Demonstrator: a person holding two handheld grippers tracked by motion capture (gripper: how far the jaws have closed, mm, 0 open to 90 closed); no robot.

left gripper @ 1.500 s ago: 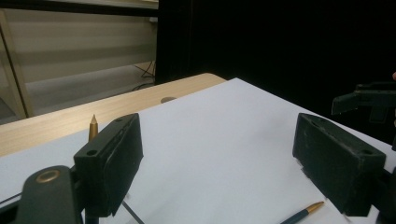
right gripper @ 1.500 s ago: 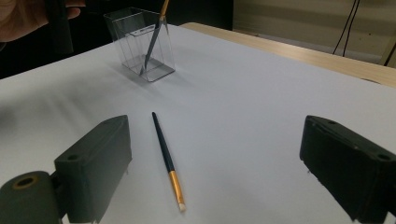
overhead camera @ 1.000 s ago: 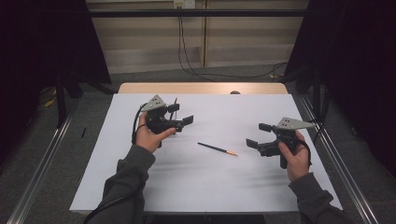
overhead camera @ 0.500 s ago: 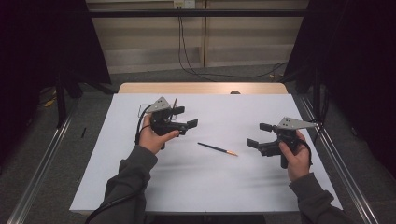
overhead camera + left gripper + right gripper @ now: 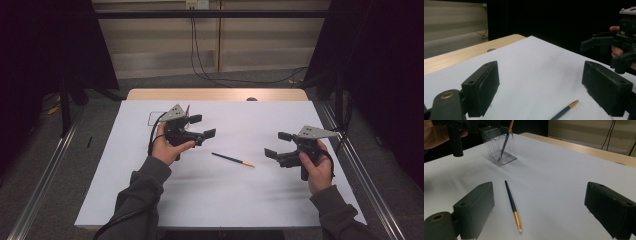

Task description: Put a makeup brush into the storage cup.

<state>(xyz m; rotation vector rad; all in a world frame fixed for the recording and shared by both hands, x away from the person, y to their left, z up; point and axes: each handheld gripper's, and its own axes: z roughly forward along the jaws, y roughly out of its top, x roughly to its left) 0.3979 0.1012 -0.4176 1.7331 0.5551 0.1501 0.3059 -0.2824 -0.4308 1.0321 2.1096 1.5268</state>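
A thin dark-handled brush (image 5: 232, 160) with a gold ferrule and a pale tip lies flat on the white sheet between my two hands. My left gripper (image 5: 204, 126) hovers up and left of it, open and empty; in the left gripper view (image 5: 544, 92) the brush (image 5: 564, 111) lies low between the jaws, untouched. My right gripper (image 5: 276, 144) is held right of the brush, open and empty; from its own camera (image 5: 541, 195) the brush (image 5: 511, 200) lies on the sheet just inside the left jaw. A second brush (image 5: 506, 138) stands tilted in a clear box (image 5: 500, 145).
The clear box (image 5: 156, 118) sits at the sheet's far left, partly hidden behind my left hand. A white sheet (image 5: 220, 200) covers the table, with a bare wooden strip (image 5: 215, 94) along the far edge. Cables hang down the back wall. Metal rails run along the floor on both sides.
My left gripper has drifted a little to the right, toward the middle of the sheet. The right gripper and the brush have stayed put.
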